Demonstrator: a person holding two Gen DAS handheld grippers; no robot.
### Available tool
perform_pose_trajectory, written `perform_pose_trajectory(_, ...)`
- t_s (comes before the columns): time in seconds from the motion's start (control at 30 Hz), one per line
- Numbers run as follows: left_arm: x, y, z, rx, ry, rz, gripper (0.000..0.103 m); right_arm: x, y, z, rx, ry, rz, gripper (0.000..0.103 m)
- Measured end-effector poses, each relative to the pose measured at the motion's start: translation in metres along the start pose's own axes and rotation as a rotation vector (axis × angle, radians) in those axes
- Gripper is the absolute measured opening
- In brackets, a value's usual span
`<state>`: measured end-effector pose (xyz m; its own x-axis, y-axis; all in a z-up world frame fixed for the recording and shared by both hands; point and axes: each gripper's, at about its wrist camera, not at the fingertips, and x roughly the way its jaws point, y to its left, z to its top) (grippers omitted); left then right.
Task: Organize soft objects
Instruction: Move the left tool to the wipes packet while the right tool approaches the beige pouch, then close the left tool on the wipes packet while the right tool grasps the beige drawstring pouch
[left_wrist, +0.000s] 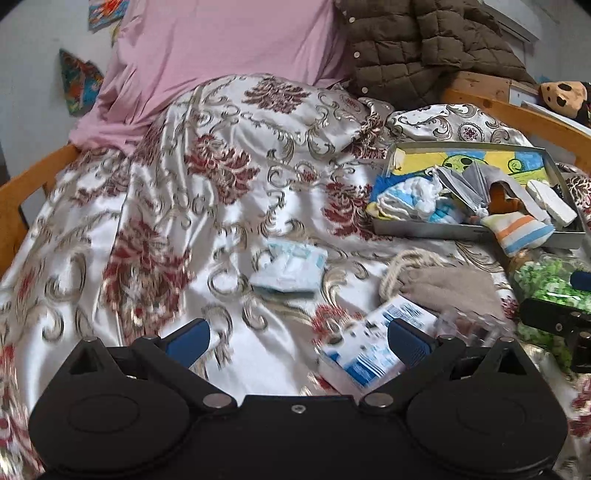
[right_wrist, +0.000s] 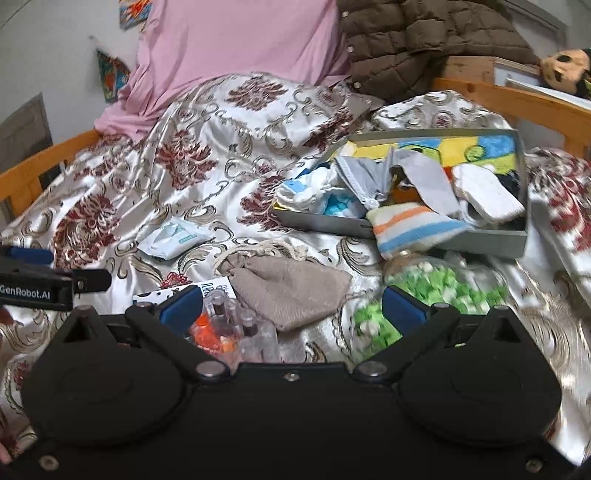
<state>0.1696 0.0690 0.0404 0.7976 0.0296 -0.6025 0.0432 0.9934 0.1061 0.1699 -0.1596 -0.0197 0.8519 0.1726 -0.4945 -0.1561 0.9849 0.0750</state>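
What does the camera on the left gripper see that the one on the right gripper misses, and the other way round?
Only the left view shows the blue-and-white carton face up beside its gripper.

Only the right view shows small clear bottles with an orange item in front of its gripper, and the box's white sponge in full.

Both show the grey box of soft things, the striped sock hanging over its edge, the beige pouch, the tissue pack and the green-and-white bag. Both grippers are open.
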Motion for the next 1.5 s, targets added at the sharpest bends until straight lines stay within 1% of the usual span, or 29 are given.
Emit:
perform_pose_trajectory(0.17,0.025,0.016,0.012,0.01,-0.023,-0.009,0.102,0.033,0.004,0.027,-0.07,0.061,0.002,0.102)
perform_pose_trajectory(0.27,0.042,0.026,0.015,-0.02,0.007,-0.027,0.102,0.051,0.007,0.04,-0.102,0.107,0.009,0.102)
perform_pose_trajectory(0.4,0.058,0.034,0.014,-0.047,0.03,-0.062,0.102,0.08,0.008,0.056,-0.144,0.194,0.055,0.102)
perform_pose_trajectory(0.53,0.069,0.037,0.02,-0.031,0.003,-0.091,0.102,0.11,0.007,0.068,-0.159,0.276,0.079,0.102)
perform_pose_trajectory(0.63,0.08,0.041,0.024,-0.015,-0.007,-0.115,0.102,0.134,0.004,0.076,-0.147,0.361,0.121,0.102)
perform_pose_trajectory(0.67,0.084,0.042,0.024,-0.015,-0.008,-0.123,0.102,0.141,0.004,0.077,-0.15,0.392,0.138,0.102)
perform_pose_trajectory(0.87,0.105,0.052,0.021,-0.067,0.02,-0.179,0.102,0.175,0.006,0.084,-0.176,0.49,0.169,0.102)
perform_pose_trajectory(0.93,0.11,0.053,0.021,-0.073,0.019,-0.192,0.102,0.183,0.008,0.082,-0.199,0.5,0.151,0.102)
perform_pose_trajectory(1.03,0.119,0.054,0.022,-0.072,0.016,-0.213,0.102,0.196,0.006,0.081,-0.192,0.52,0.135,0.102)
perform_pose_trajectory(1.1,0.127,0.056,0.021,-0.083,0.035,-0.225,0.102,0.202,0.002,0.079,-0.173,0.546,0.135,0.102)
perform_pose_trajectory(1.2,0.135,0.059,0.018,-0.106,0.057,-0.251,0.102,0.209,-0.002,0.076,-0.16,0.558,0.133,0.102)
perform_pose_trajectory(1.23,0.139,0.06,0.017,-0.116,0.063,-0.262,0.101,0.211,-0.003,0.074,-0.156,0.563,0.135,0.102)
perform_pose_trajectory(1.3,0.144,0.065,0.016,-0.151,0.071,-0.287,0.094,0.214,-0.004,0.071,-0.152,0.575,0.136,0.102)
perform_pose_trajectory(1.4,0.149,0.072,0.014,-0.217,0.078,-0.301,0.087,0.217,-0.003,0.067,-0.148,0.577,0.13,0.102)
perform_pose_trajectory(1.47,0.148,0.074,0.015,-0.234,0.073,-0.31,0.083,0.217,-0.003,0.064,-0.141,0.574,0.125,0.102)
perform_pose_trajectory(1.5,0.148,0.075,0.015,-0.236,0.071,-0.315,0.078,0.217,-0.003,0.063,-0.14,0.573,0.123,0.102)
